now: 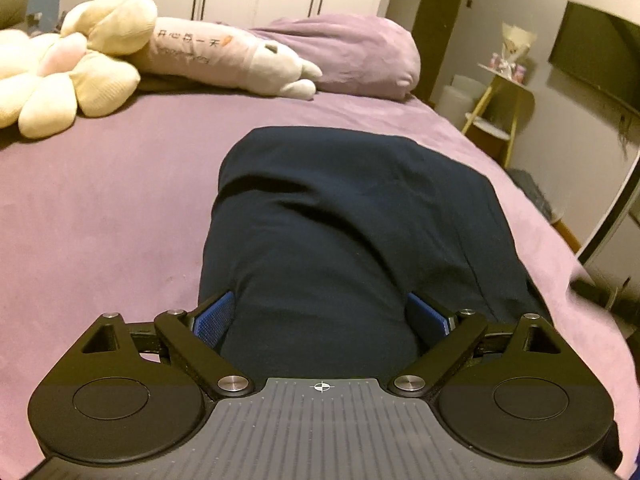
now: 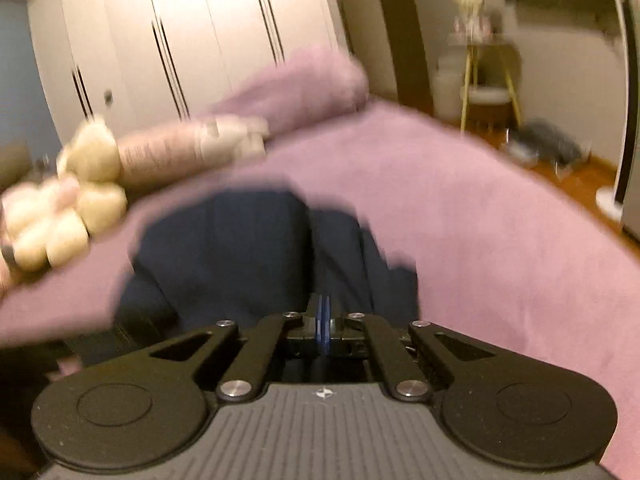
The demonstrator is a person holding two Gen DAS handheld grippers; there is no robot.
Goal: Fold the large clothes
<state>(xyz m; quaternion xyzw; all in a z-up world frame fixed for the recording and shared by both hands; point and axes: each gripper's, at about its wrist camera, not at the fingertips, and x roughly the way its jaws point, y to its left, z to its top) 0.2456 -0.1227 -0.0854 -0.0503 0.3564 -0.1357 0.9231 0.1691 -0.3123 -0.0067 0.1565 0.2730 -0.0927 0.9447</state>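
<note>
Fingers [image 1: 216, 318] of the left gripper [image 1: 320, 316] stand spread wide, and a thick roll of the dark blue garment [image 1: 340, 216] lies between them; the pads seem to be at its sides, but I cannot tell whether they press it. On the right gripper [image 2: 324, 316], the blue pads are pressed together. The garment [image 2: 240, 248] lies just in front of their tips, yet this view is blurred, so I cannot tell whether a thin edge of cloth is caught between them.

From the left fingers the garment runs straight ahead, its long axis along the line they point, and it ends in a rounded fold on the purple bed cover [image 1: 100, 200]. My judgement is that the left hand is the nearer one, since the cloth already reaches in between its fingers.

Farther ahead and to the left of the fingers lie a cream plush toy [image 1: 80, 64] and a long pillow [image 1: 224, 52]. Behind them stand white wardrobe doors [image 2: 200, 40].
</note>
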